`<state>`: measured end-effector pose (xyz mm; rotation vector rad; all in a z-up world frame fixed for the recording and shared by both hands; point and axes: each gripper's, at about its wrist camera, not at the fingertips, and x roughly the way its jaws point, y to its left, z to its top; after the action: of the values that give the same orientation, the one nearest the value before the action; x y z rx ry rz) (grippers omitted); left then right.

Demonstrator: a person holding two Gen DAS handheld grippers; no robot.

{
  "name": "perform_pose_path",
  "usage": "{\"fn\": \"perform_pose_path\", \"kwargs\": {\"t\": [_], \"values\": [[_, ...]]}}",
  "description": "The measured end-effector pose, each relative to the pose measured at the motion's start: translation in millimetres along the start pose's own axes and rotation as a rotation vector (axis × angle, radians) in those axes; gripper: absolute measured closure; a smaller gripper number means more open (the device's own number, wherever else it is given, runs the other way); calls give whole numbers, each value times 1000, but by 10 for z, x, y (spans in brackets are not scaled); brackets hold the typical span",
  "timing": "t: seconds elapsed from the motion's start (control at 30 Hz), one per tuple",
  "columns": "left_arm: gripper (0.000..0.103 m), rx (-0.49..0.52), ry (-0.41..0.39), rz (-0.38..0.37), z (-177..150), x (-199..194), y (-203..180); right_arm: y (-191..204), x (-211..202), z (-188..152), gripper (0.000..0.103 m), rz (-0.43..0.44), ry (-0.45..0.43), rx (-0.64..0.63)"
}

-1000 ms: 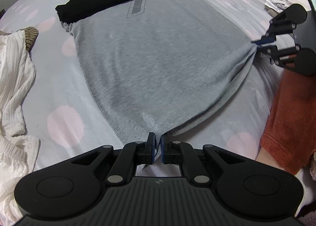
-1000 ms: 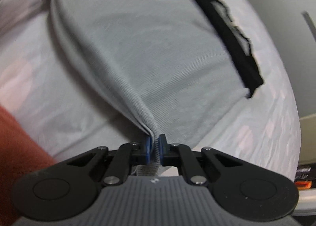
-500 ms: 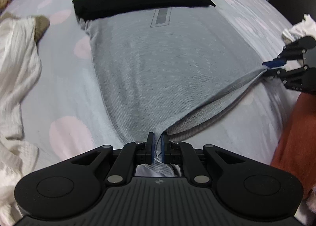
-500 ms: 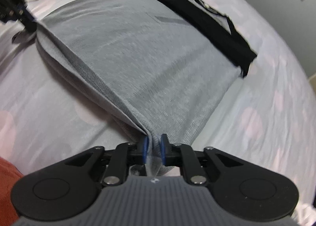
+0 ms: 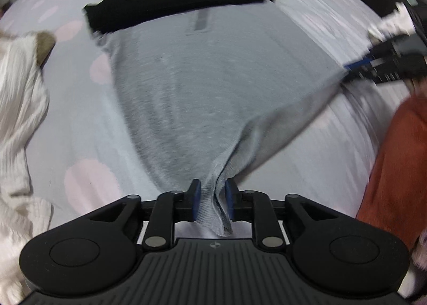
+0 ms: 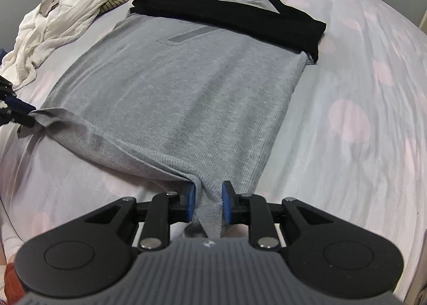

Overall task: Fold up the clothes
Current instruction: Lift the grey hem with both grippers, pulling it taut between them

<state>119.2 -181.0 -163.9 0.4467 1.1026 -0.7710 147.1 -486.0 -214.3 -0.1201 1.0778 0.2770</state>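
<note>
While hem corners sit between parted pads:
Left gripper (image 5: 210,202): open, cloth slack.
Right gripper (image 6: 209,205): likewise open.
Grey shirt (image 6: 192,86): flat; re-close squarely before any lift.

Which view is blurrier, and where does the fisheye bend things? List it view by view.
Left wrist view: heavy motion smear across the grey shirt and the right claw at the frame edge; only the left claw looks crisp. Right wrist view: much sharper, the shirt's knit is readable, with slight streaking on the dotted bedsheet. Both views: the bed bulges like a dome; lighting is soft, without glare.
</note>
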Motion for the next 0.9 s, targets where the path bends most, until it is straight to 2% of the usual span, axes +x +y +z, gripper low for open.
{"fn": "perform_pose_path", "kwargs": {"t": [0.07,0.13,0.17,0.4,0.47,0.57,0.63,0.67,0.73,0.83,0.9], "values": [[74,56,2,11,-6,-1,-103,4,12,1,80,-4,7,-2],[59,111,4,23,-11,-1,-207,-6,12,-2,80,-1,7,1],[57,139,5,29,-14,-2,-259,-20,13,-4,80,2,6,7],[56,365,100,116,-120,198,-626,-92,2,-11,80,17,-6,42],[56,397,131,133,-150,262,-664,-90,1,-13,80,17,-8,40],[59,426,172,161,-188,359,-693,-94,6,-13,80,23,-7,40],[68,417,185,163,-191,397,-667,-99,7,-11,80,30,-7,41],[71,400,183,166,-183,391,-635,-100,4,-11,80,35,-7,41],[87,362,177,173,-168,379,-564,-90,-10,-13,78,47,-8,33],[94,267,164,183,-155,352,-396,7,-35,-27,74,49,-8,-20],[95,224,149,188,-147,331,-333,107,-50,-40,67,33,-5,-78]]}}
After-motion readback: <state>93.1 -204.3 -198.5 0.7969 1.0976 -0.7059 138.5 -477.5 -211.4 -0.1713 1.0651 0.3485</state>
